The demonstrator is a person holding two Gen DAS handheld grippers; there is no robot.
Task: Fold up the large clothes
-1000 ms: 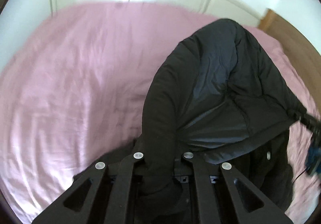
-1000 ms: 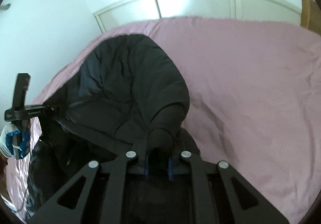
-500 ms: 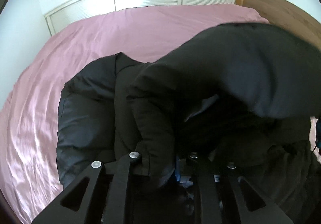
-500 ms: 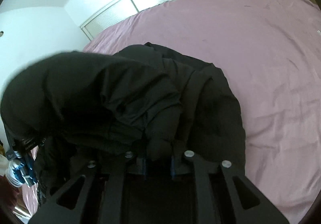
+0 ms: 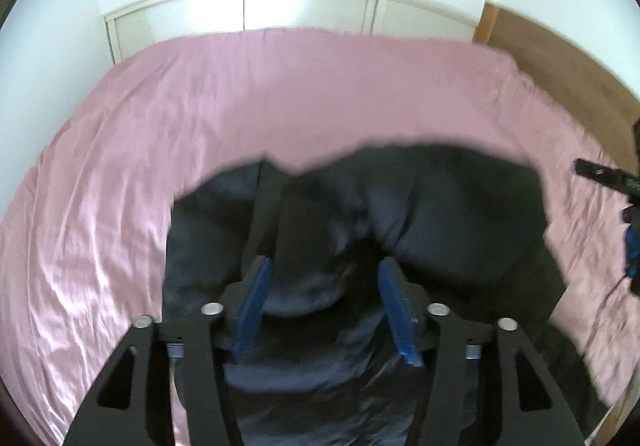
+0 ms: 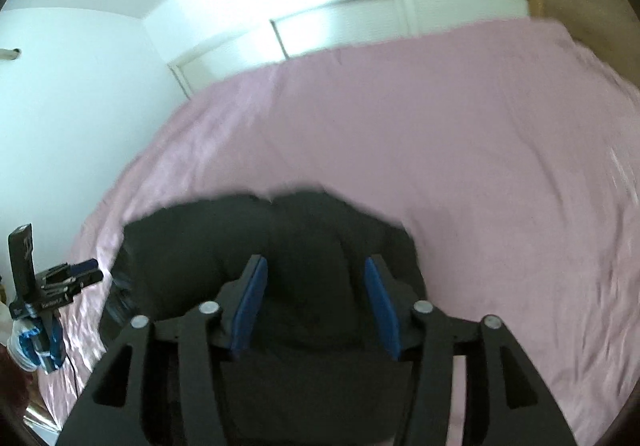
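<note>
- Since half a second back: both grippers let go of black puffer jacket (image 5: 420, 214), pads spread now; raised fold dropped flat onto bed.
- Left gripper (image 5: 325, 302) spread wide, blue pads (image 5: 251, 310) apart, nothing pinched, jacket fabric below and between fingers.
- Right gripper (image 6: 314, 306) spread wide too, blue pads (image 6: 382, 310) apart, hovering over jacket (image 6: 240, 246), no grip.
- Jacket lying bunched on pink bedsheet (image 5: 160, 118), at near edge of bed, far half of sheet bare and wrinkled.
- Right gripper showing at right edge of left view (image 5: 616, 182), beside jacket's right side.
- Left gripper showing at left edge of right view (image 6: 52, 282), off jacket's left side.
- White louvred closet doors (image 5: 304, 10) past far edge of bed.
- Wooden headboard (image 5: 560, 62) along bed's right side.
- Frames motion-blurred, jacket edges smeared.
</note>
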